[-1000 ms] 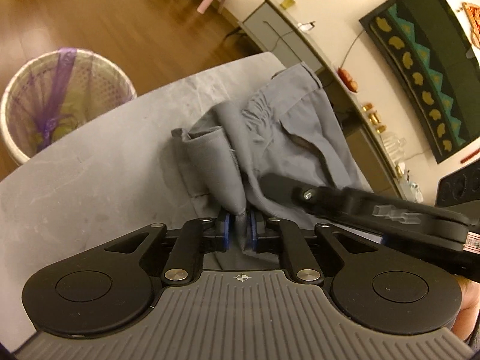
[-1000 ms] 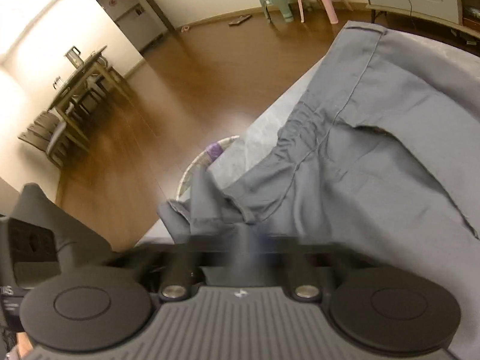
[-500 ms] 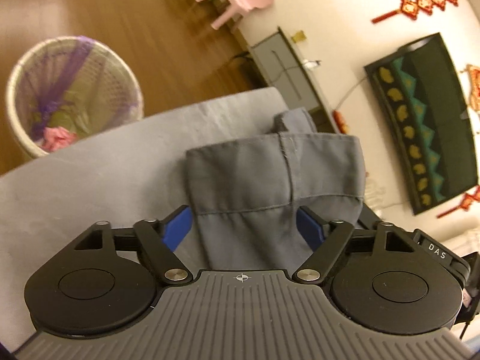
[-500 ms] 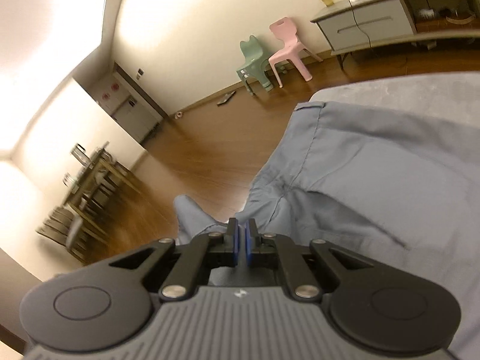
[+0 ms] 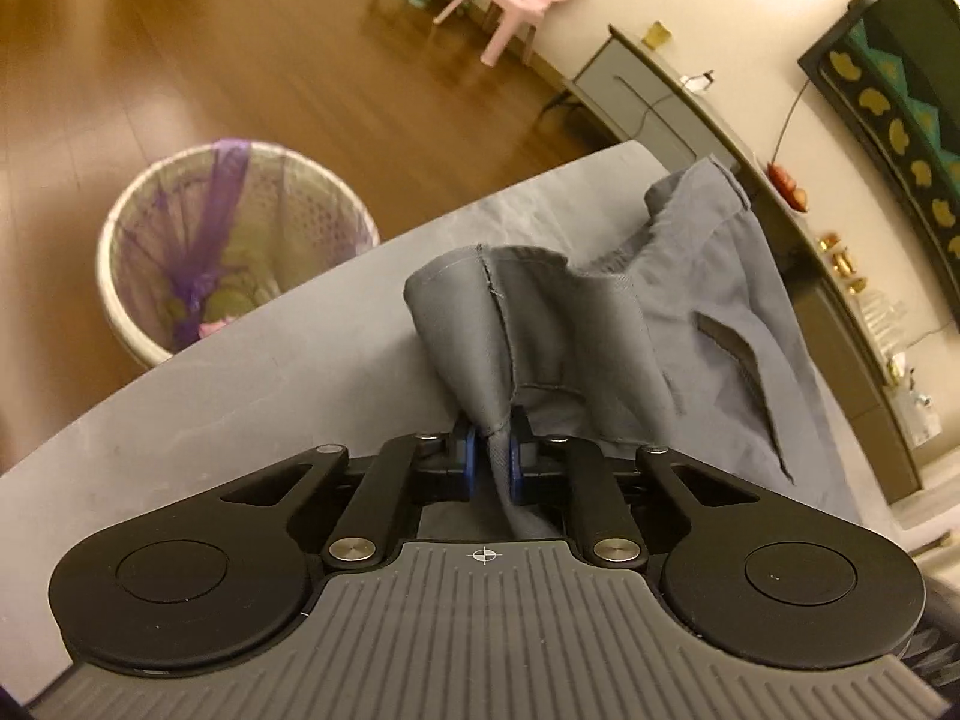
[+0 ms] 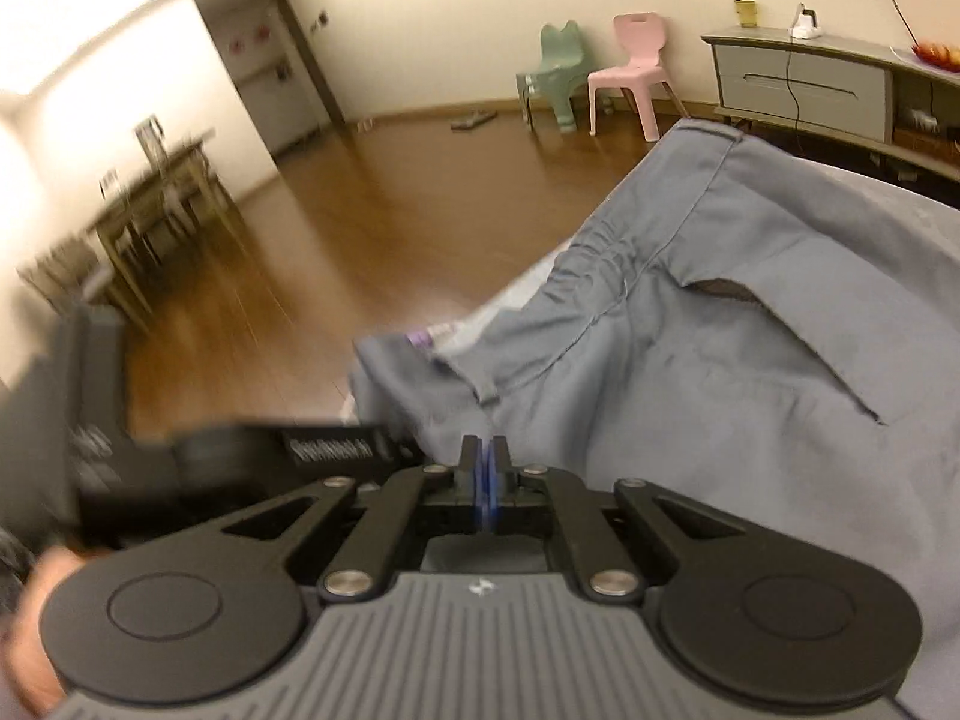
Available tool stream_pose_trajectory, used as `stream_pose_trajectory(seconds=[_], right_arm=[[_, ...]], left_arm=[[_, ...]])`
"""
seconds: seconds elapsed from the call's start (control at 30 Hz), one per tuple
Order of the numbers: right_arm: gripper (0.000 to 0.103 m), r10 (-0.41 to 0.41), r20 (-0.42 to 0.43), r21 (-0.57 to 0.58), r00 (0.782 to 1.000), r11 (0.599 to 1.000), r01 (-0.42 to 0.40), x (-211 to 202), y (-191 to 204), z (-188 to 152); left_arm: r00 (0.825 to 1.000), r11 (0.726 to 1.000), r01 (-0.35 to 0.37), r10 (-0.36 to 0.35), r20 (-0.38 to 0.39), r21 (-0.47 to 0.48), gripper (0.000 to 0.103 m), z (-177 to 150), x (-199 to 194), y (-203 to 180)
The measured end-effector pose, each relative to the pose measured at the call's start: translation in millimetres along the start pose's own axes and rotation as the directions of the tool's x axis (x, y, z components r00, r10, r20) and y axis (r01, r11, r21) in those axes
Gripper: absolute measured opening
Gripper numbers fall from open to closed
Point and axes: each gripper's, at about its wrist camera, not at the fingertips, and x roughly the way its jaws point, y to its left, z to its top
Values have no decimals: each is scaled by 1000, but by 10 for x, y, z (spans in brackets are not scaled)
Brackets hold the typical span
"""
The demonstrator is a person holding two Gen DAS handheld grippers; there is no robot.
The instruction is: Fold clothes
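Left tool (image 5: 491, 456) pinches hem of gray shorts (image 5: 690, 300); right tool (image 6: 485, 468) closed, contents unclear. Cloth soft, limp: grip seams.

The garment (image 5: 600, 324) is grey woven cloth, matt, with stitched seams and soft creases; the table (image 5: 252, 396) beneath it has a matt grey, faintly mottled surface. The left gripper (image 5: 491, 456) has matt black plastic links, bright metal pivot pins, blue pads and a ribbed grey matt body. The floor (image 5: 240, 60) is glossy brown wood, and the wastebasket (image 5: 120, 276) is pale perforated plastic lined with thin purple film.
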Motion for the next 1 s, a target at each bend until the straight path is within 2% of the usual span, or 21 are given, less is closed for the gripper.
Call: stream_pose_trajectory(seconds=[0.03, 0.1, 0.17, 0.27, 0.33, 0.37, 0.4, 0.47, 0.5, 0.57, 0.63, 0.67, 0.7, 0.73, 0.77, 0.83, 0.87, 0.9, 0.93, 1.0], right_arm=[[3, -10, -8, -3, 1000, 1000, 10, 48, -14, -13], [15, -12, -21, 7, 1000, 1000, 13, 31, -38, -11], [16, -10, 10, 5, 1000, 1000, 10, -68, -57, 0], [16, -4, 55, -24, 998, 1000, 6, -194, -39, -13], [16, -9, 72, -51, 997, 999, 13, -250, 12, -31], [16, -14, 75, -65, 997, 998, 19, -249, 37, -59], [16, -12, 76, -84, 997, 996, 18, -241, 75, -98], [16, -3, 81, -125, 997, 992, 13, -226, 168, -185], [16, -2, 86, -152, 996, 988, 15, -283, 280, -262], [16, -31, 112, -211, 993, 976, 54, -276, 435, -373], [16, -28, 162, -256, 986, 964, 69, -319, 573, -495], [16, -1, 165, -277, 986, 960, 48, -324, 628, -543], [11, -2, 158, -293, 987, 955, 49, -292, 670, -567], [9, -4, 150, -309, 989, 950, 51, -258, 711, -590], [11, -12, 139, -297, 990, 953, 53, -211, 695, -572], [18, -35, 112, -259, 993, 964, 63, -106, 636, -528], [20, -50, 95, -234, 994, 970, 72, -49, 594, -504], [20, -81, 87, -220, 993, 970, 99, -11, 568, -496], [20, -129, 78, -212, 989, 967, 143, 14, 546, -505], [18, -235, 59, -204, 970, 949, 242, 20, 503, -552]], left_arm=[[1000, 1000, 15, -16, -11, -23, 1, 12, -9, 48], [999, 996, 42, -44, -30, -82, 4, 31, -81, 151], [997, 989, 62, -67, -35, -131, 5, 57, -196, 245], [997, 990, 64, -59, 43, -123, 7, 155, -492, 318], [992, 996, 31, -21, 121, -82, 7, 220, -660, 302], [989, 998, 36, -29, 146, -50, 10, 246, -703, 268], [988, 998, 58, -57, 145, -8, 13, 258, -700, 210], [988, 991, 103, -112, 110, 86, 27, 248, -629, 51], [988, 986, 107, -120, 98, 130, 31, 228, -571, -46], [989, 973, 93, -115, 91, 212, 49, 195, -454, -233], [991, 963, 70, -97, 93, 262, 52, 184, -335, -350], [993, 959, 59, -86, 87, 276, 49, 180, -272, -390], [995, 959, 46, -69, 74, 281, 45, 176, -203, -409], [997, 958, 27, -46, 61, 286, 21, 167, -127, -403], [998, 959, 14, -30, 52, 282, 4, 164, -68, -367], [998, 967, 25, -37, 41, 255, 0, 184, -12, -264], [996, 972, 76, -86, 34, 222, 0, 217, -30, -193], [988, 978, 151, -156, 21, 146, 0, 259, -52, -76], [971, 970, 240, -240, 3, 38, 0, 297, -59, 64], [919, 907, 386, -394, -10, -170, 0, 352, -49, 319]])
